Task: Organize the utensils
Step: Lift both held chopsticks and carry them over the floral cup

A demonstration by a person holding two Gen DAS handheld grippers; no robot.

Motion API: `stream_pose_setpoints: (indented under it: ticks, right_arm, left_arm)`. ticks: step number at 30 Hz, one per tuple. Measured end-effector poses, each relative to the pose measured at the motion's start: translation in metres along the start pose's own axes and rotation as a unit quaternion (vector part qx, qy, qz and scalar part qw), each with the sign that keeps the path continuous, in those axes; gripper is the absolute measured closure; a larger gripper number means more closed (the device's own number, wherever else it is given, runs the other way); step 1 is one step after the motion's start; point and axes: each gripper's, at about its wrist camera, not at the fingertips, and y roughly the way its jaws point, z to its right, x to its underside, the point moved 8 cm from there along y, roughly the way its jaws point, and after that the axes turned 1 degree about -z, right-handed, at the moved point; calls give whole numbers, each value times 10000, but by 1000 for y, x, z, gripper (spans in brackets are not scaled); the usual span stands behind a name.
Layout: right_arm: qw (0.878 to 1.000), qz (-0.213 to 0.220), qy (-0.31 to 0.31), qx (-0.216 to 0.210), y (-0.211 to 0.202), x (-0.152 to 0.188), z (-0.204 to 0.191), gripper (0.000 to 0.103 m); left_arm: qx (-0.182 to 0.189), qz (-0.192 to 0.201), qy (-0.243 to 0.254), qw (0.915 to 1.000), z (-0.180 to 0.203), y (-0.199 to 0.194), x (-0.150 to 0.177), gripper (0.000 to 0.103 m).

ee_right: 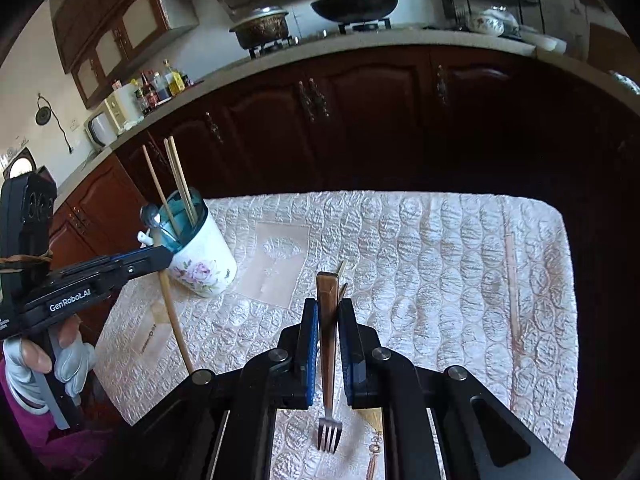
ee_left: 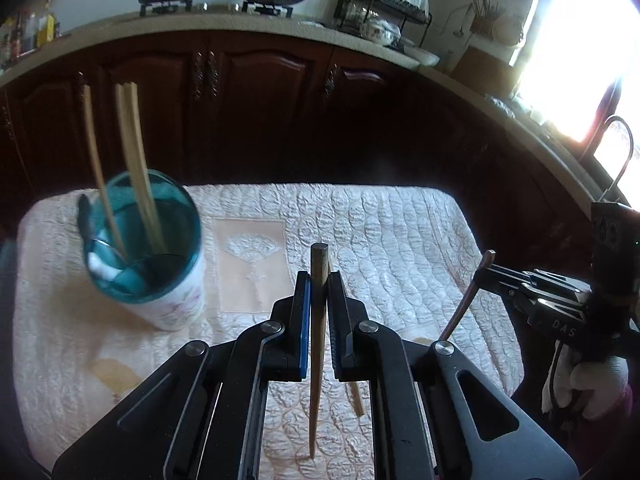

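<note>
From the left wrist camera, the left gripper [ee_left: 319, 280] is clamped on a wooden chopstick [ee_left: 317, 344], pinched near its thick top end so the thin tip hangs down over the quilted cloth [ee_left: 400, 232]. It looks light and stiff, but smooth and round, so I judge it could pivot or slip between the pads; the high grip leaves the tip free to go in first. The floral cup [ee_left: 160, 280] stands at the left of the cloth, already holding several chopsticks [ee_left: 136, 168] and a spoon [ee_left: 86, 216]; it appears ceramic and could tip if knocked. From the right wrist camera, the right gripper [ee_right: 328, 312] is closed on a metal fork [ee_right: 329, 380] by its flat handle, tines down. The fork seems heavier, rigid and slick, but the flat handle should resist twisting. The cup sits well to the left, beyond the left gripper.
</note>
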Motion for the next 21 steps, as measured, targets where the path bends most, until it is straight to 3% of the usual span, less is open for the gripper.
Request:
stream_pose_setpoints:
  ticks: [17, 21]
  right_arm:
    - [9965, 566, -590, -143, -29, -63, -60, 94]
    - [9958, 567, -692, -193, -22, -71, -71, 94]
  left_arm:
    - [-219, 667, -191, 9973, -32, -63, -30, 97]
    - [-238, 574, -300, 9976, -44, -64, -27, 97]
